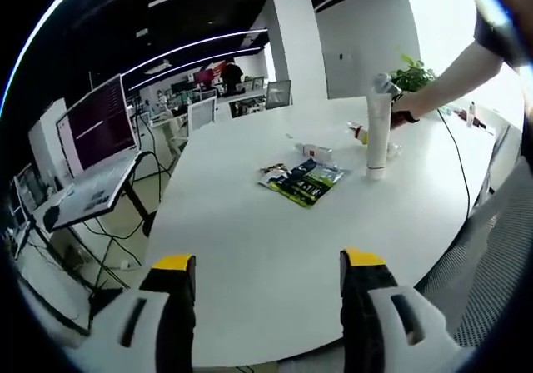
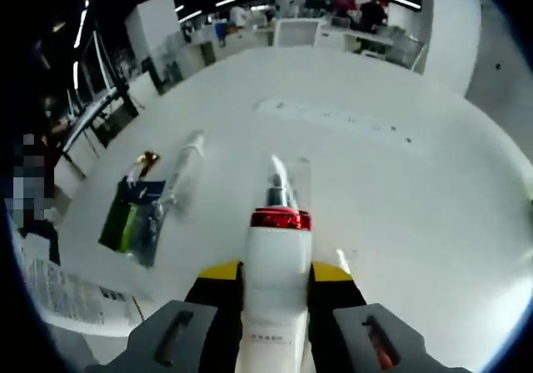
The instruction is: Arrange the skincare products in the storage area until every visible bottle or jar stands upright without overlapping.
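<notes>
My left gripper (image 1: 268,265) hangs open above the near part of the round white table (image 1: 250,248), with nothing between its jaws. Farther across, a tall white tube (image 1: 378,136) with a grey cap stands upright. Just behind its top, a person's hand holds my right gripper (image 1: 400,111). In the right gripper view, my right gripper (image 2: 276,271) is shut on a white bottle (image 2: 276,248) with a red collar and a clear nozzle, held above the table. A green and blue packet (image 1: 304,181) (image 2: 133,215) lies flat. A pale tube (image 2: 181,171) shows beside it; I cannot tell whether it stands.
A small white item with a red end (image 1: 316,151) and a small yellowish bottle (image 1: 358,131) lie behind the packet. A black cable (image 1: 456,152) crosses the table's right side. A laptop on a stand (image 1: 93,136) is off the left edge, a plant (image 1: 413,75) at the back.
</notes>
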{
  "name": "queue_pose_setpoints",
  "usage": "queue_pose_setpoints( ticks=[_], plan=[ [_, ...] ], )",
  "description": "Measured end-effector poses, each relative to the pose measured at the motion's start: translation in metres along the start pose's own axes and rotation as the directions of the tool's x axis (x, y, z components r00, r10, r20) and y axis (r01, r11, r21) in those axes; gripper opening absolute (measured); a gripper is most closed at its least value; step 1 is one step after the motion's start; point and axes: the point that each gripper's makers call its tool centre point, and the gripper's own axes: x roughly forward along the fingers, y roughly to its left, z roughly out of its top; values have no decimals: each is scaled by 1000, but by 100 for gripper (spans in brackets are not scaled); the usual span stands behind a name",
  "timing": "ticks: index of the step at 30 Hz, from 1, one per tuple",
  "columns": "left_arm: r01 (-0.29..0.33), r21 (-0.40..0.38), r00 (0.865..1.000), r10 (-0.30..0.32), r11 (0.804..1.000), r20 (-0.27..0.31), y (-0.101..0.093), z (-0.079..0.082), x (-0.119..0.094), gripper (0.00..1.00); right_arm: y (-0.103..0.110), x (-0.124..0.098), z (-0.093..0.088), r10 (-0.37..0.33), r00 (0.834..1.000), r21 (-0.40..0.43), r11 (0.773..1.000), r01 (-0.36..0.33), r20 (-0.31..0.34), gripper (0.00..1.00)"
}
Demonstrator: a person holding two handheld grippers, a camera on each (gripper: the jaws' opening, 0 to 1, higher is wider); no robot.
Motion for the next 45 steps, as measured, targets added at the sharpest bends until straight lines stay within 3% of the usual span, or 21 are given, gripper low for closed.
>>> queue_pose_setpoints(
  ticks=[10, 22, 33, 41, 45],
  plan=[
    [3, 38, 1000, -2, 999, -21, -5, -2, 1, 63, 10, -31, 3, 23, 995, -1, 1000, -23, 97, 21],
    [23, 17, 1000, -23, 1000, -14, -10, 0, 0, 59, 13, -69, -16, 46, 987, -12, 999, -44, 155, 21],
    [78, 46, 994, -75, 996, -76, -20, -13, 3, 55, 31, -116, -31, 77, 964, -45, 997, -68, 255, 21],
    [83, 31, 994, -80, 996, -80, -21, -16, 3, 55, 41, -122, -41, 88, 956, -30, 996, -83, 281, 21],
    [103, 91, 988, -91, 991, -127, -22, -26, 4, 55, 47, -127, -47, 93, 953, -40, 996, -86, 287, 21]
  ],
)
